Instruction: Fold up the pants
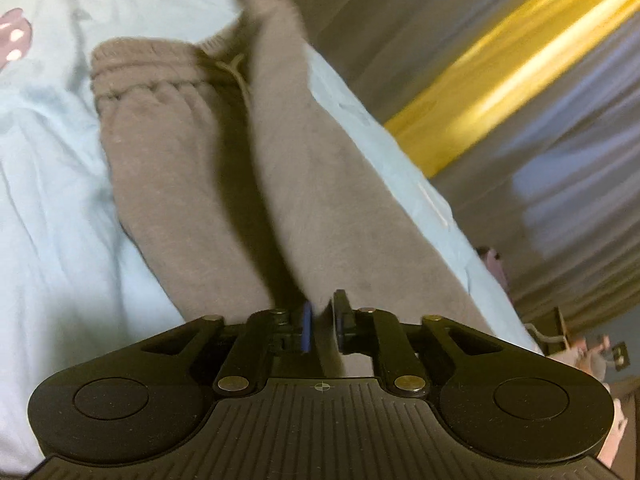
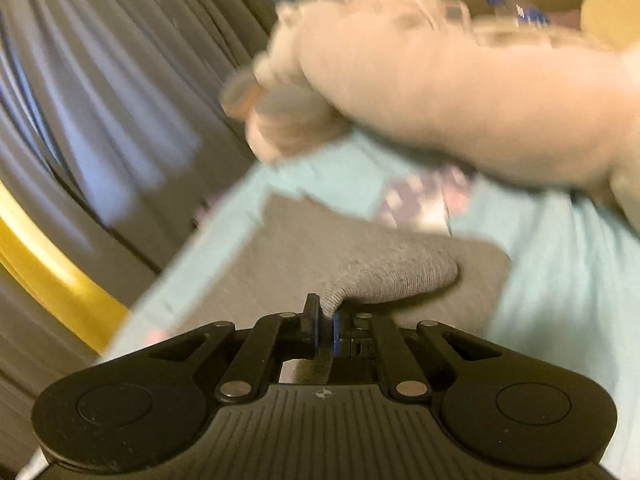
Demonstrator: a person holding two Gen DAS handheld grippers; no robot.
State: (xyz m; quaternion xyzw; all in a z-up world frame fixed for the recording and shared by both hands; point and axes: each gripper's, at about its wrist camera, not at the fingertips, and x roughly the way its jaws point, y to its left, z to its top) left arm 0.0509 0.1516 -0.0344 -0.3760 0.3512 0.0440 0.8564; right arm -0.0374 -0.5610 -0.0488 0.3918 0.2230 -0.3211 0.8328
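Note:
Grey-brown sweatpants (image 1: 224, 168) lie on a light blue bedsheet (image 1: 52, 208), waistband and drawstring at the far end. My left gripper (image 1: 322, 324) is shut on a fold of the pants' fabric near the bed's edge and lifts it. In the right wrist view the grey pants fabric (image 2: 384, 272) rises in a ridge from the sheet (image 2: 560, 272) into my right gripper (image 2: 326, 326), which is shut on it. A blurred sleeve and hand (image 2: 420, 92) cross above.
Grey curtains (image 1: 560, 184) and a yellow band (image 1: 508, 60) lie beyond the bed's edge. A patterned cloth (image 2: 420, 200) lies on the sheet. Small objects (image 1: 592, 352) sit on the floor.

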